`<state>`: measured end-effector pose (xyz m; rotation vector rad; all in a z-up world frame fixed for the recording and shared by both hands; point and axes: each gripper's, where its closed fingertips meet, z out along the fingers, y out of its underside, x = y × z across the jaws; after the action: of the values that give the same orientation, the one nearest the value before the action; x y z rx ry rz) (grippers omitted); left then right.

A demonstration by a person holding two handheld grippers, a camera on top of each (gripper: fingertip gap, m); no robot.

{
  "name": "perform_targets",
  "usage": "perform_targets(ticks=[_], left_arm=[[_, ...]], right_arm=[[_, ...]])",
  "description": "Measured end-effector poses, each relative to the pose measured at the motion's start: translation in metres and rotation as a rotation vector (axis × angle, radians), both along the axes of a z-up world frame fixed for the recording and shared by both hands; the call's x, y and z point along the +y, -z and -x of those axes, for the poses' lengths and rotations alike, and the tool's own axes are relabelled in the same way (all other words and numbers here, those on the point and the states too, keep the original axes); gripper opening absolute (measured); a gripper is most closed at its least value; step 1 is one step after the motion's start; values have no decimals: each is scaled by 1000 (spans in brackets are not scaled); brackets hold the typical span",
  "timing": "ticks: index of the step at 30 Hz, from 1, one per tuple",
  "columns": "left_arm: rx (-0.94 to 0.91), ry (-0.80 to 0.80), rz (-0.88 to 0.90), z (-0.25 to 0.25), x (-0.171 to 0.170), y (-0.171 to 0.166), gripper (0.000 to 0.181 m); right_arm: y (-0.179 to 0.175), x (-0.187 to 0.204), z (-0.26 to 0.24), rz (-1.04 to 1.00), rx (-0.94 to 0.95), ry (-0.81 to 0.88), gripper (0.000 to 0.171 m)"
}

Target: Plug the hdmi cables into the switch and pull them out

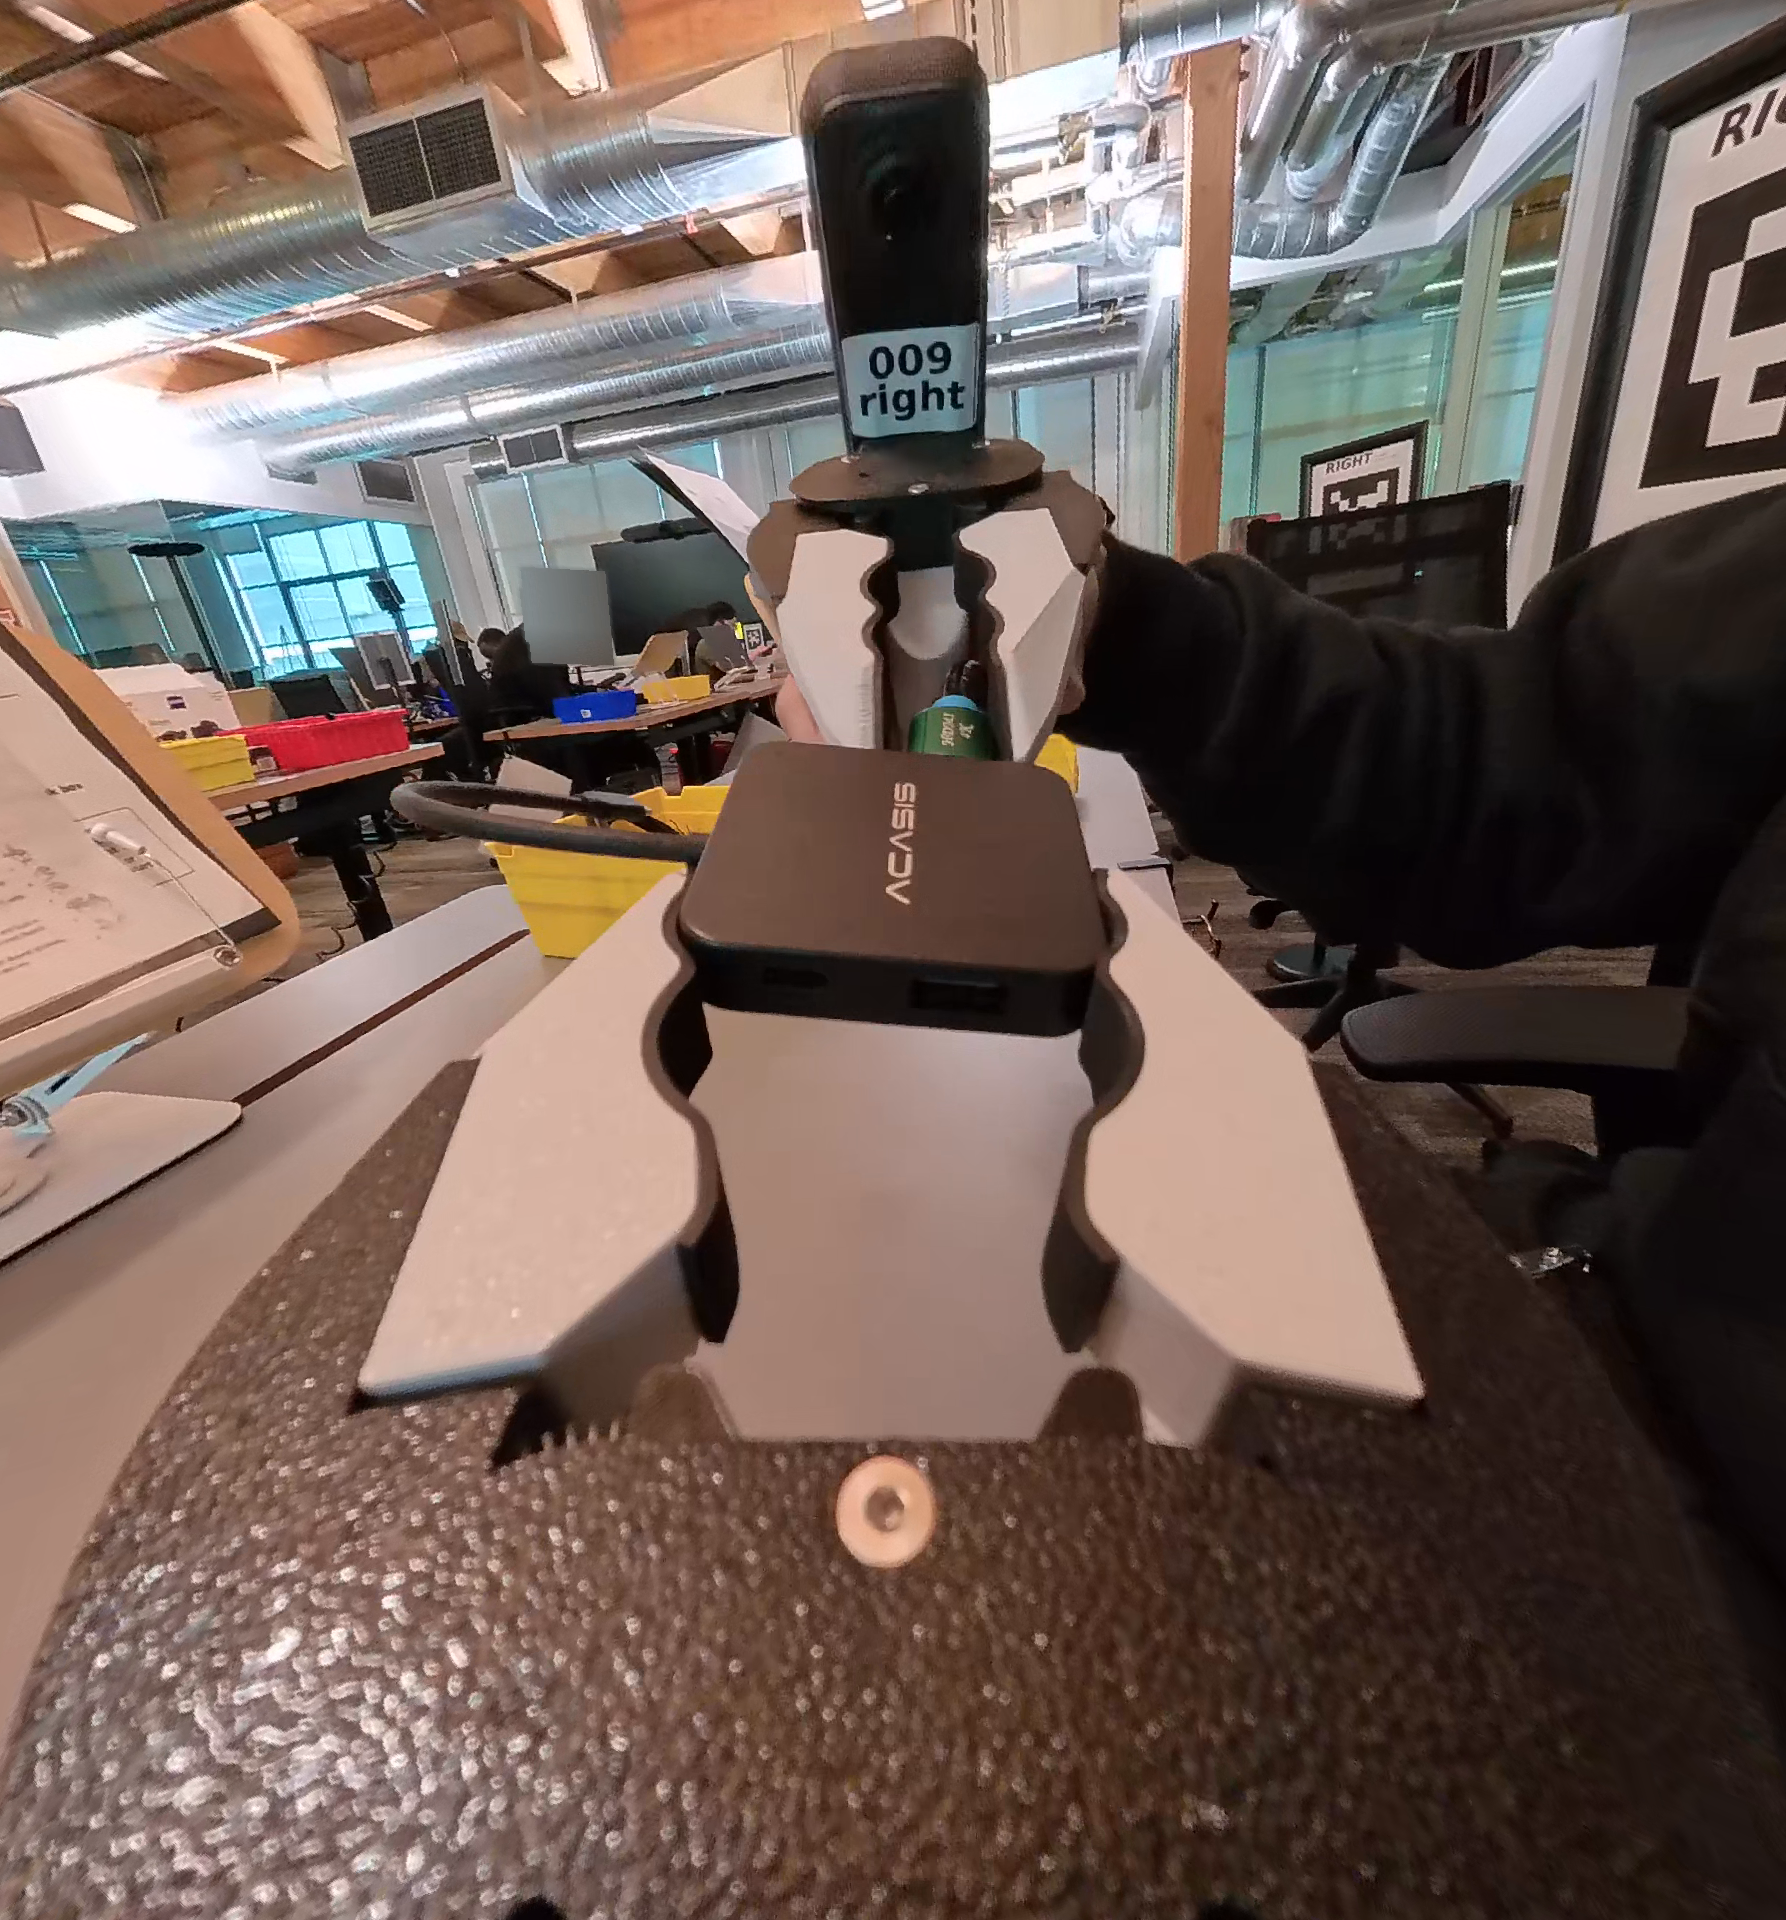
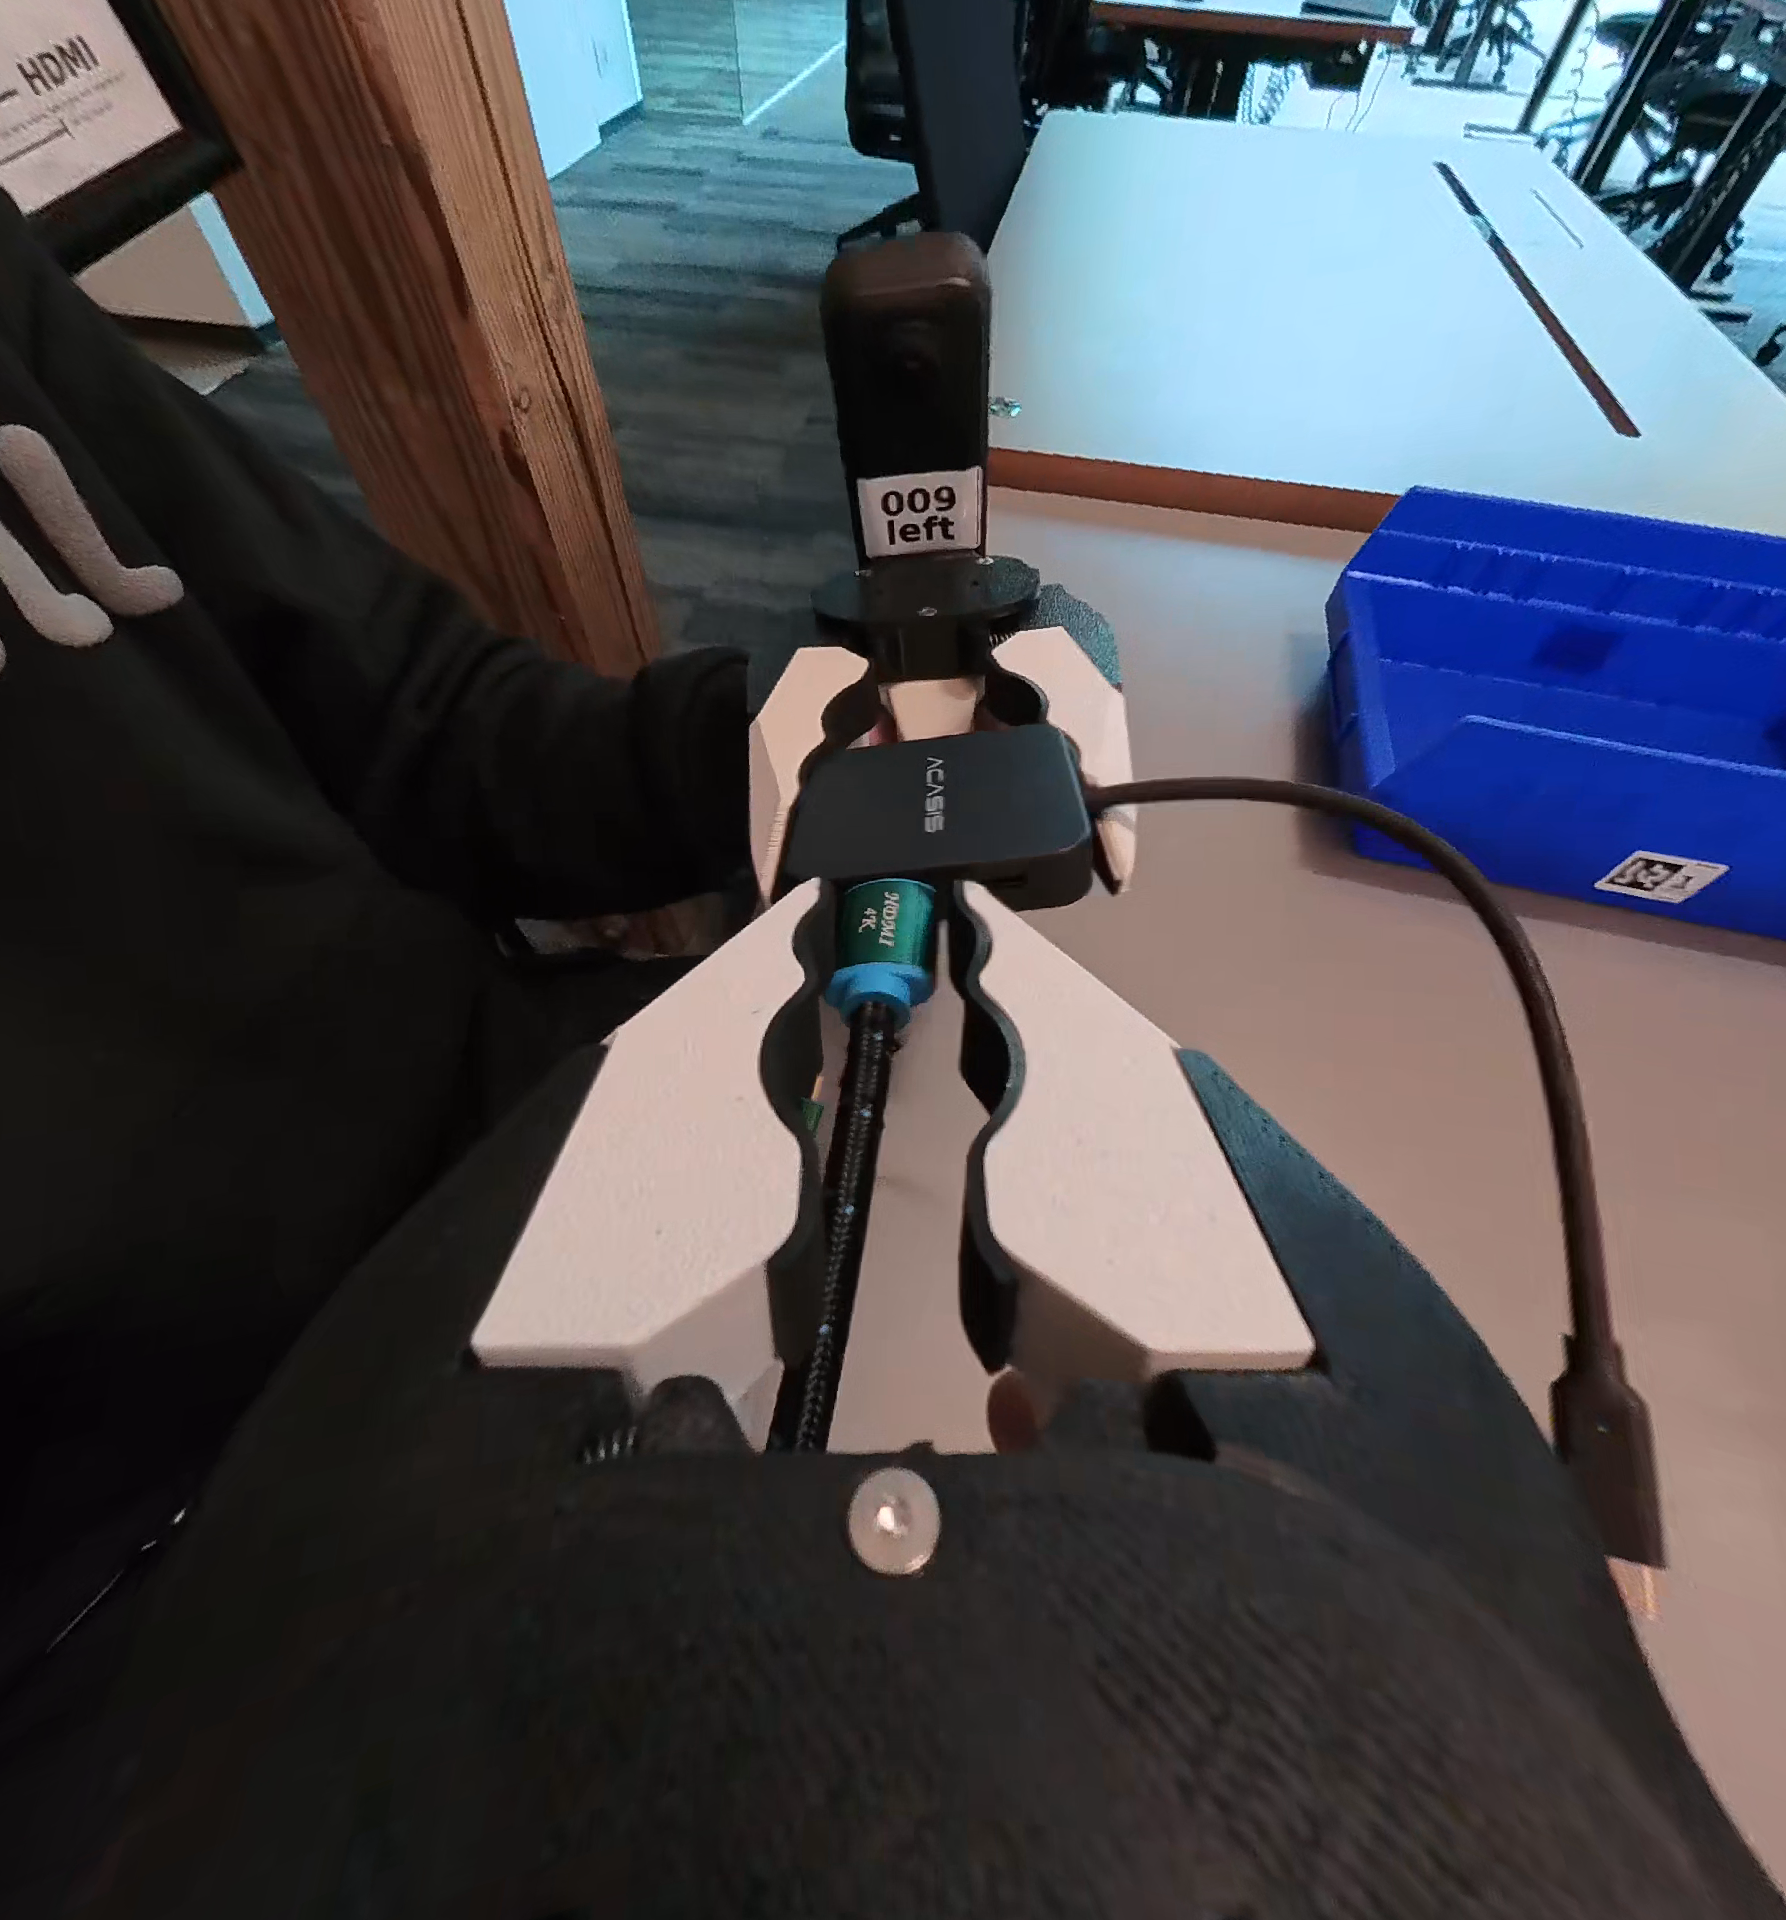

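Observation:
My left gripper (image 1: 894, 935) is shut on a flat black switch (image 1: 884, 862) and holds it in the air above the table. My right gripper (image 2: 884, 904) is shut on the green plug (image 2: 878, 935) of a braided black HDMI cable (image 2: 837, 1226), which runs back between the fingers. The plug's tip meets the switch's near edge (image 2: 930, 810); how deep it sits is hidden. In the left wrist view the right gripper (image 1: 930, 727) faces me behind the switch, with the green plug (image 1: 946, 727) just visible. The switch's own black lead (image 2: 1471, 935) curves off and ends in a loose connector (image 2: 1611, 1475).
A blue bin (image 2: 1595, 707) stands on the grey table (image 2: 1284, 1091) at the right. A yellow bin (image 1: 577, 883) sits behind the switch. A paper stand (image 1: 58, 852) is at the left. A wooden post (image 2: 432, 312) and a person's black sleeve (image 2: 297, 727) are at the left.

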<state>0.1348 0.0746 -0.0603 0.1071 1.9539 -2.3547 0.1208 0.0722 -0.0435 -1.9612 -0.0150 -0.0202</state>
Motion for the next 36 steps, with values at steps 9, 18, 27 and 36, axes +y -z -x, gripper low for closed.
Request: perform_targets(ticks=[9,18,27,36], left_arm=[[-11,1,-1,-1,0,3,70],[-68,-8,-84,4,-5,15,69],[-3,-154,105,-27,62,-18,70],[8,-15,73,-3,6,-2,70]], right_arm=[[3,3,1,4,17,46,17],[10,-10,5,118,-125,98,11],[-52,-90,-7,-103,-288,250,48],[1,-16,-4,-52,-215,119,48]])
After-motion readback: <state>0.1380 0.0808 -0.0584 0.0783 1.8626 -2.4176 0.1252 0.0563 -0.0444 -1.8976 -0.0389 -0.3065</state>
